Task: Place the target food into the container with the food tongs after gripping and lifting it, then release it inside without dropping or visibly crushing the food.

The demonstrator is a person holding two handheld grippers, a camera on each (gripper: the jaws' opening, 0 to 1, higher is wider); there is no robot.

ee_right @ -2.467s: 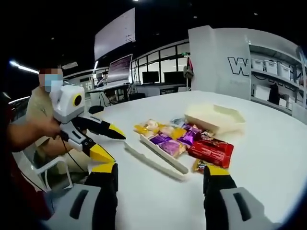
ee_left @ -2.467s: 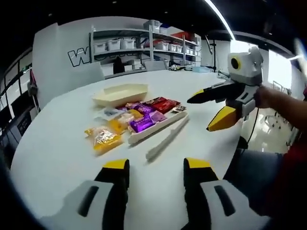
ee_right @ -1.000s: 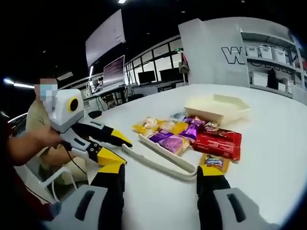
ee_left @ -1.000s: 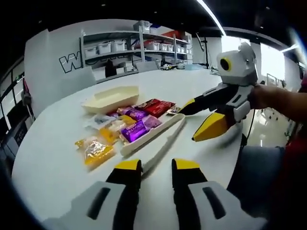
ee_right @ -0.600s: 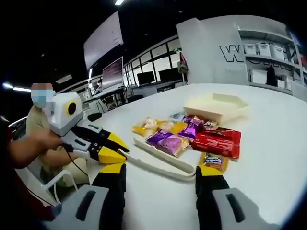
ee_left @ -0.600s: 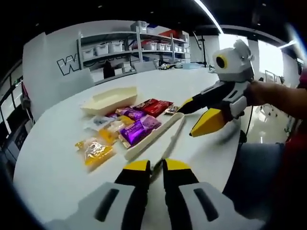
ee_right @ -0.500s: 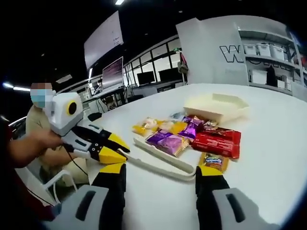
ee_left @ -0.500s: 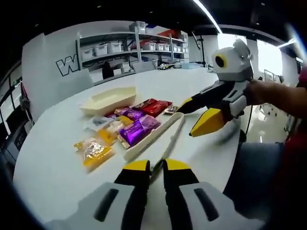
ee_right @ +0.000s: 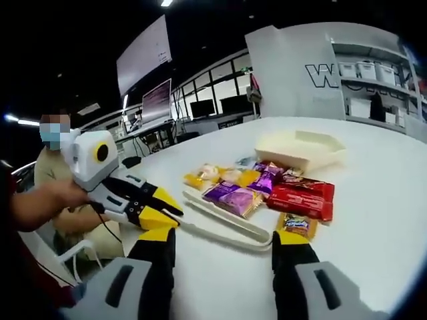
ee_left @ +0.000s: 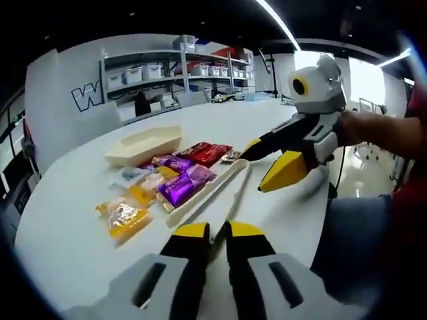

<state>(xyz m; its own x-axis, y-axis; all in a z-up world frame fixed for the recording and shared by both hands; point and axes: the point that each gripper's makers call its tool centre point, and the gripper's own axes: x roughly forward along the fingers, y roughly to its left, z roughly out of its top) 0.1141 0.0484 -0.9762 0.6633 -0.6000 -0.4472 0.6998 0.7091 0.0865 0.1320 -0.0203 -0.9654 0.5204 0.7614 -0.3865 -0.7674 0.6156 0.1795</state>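
The left gripper [ee_left: 217,235], just closed, is pinching the food tongs [ee_left: 212,195] by their near end; snack packets [ee_left: 175,190] are lying at eleven o'clock, container [ee_left: 142,143] beyond. The right gripper [ee_right: 222,241] is gaping empty.

One tray [ee_right: 301,148], one pair of food tongs [ee_right: 220,223] — roughly nine snack packets [ee_right: 301,202], some overlapping.
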